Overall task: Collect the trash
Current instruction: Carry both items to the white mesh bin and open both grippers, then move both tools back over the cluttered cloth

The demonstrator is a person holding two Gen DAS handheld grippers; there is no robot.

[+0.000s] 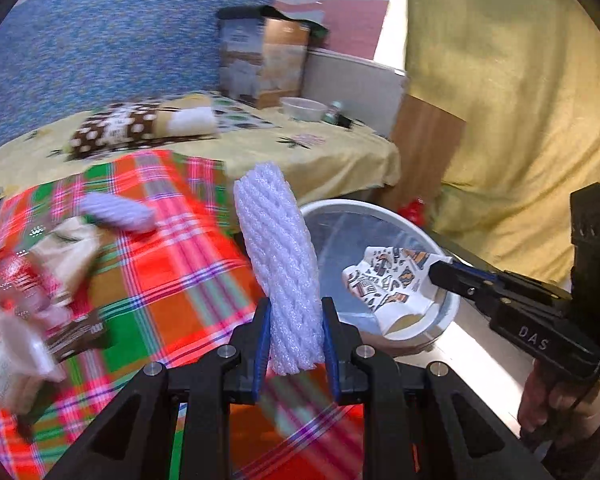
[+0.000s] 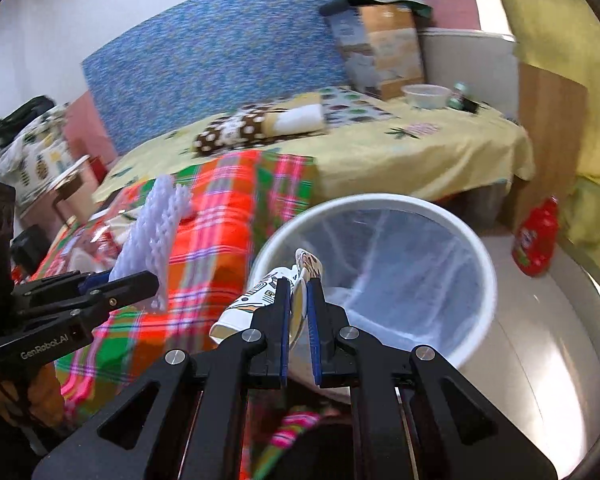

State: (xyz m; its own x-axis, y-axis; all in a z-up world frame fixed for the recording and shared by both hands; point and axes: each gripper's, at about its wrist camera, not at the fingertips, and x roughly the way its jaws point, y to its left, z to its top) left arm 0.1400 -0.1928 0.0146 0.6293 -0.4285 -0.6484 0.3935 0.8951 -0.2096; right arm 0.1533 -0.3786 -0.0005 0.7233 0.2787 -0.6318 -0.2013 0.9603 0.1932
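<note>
- Over the near edge of the bed, the left gripper (image 1: 293, 330) has its jaws clenched on a white foam-net sleeve (image 1: 278, 264), standing upright just beside the white round plastic-lined bin (image 1: 384, 210).
- Above the bin's near rim, the right gripper (image 2: 299, 312) pinches a crumpled white patterned paper cup (image 2: 260, 300) between its jaws.
- Best move, I judge: carry the cup past the rim before letting go, then bring the sleeve across.
- More wrappers (image 1: 32, 288) lie at the left edge of the red-green plaid cloth (image 1: 172, 280), not yet collected.
</note>
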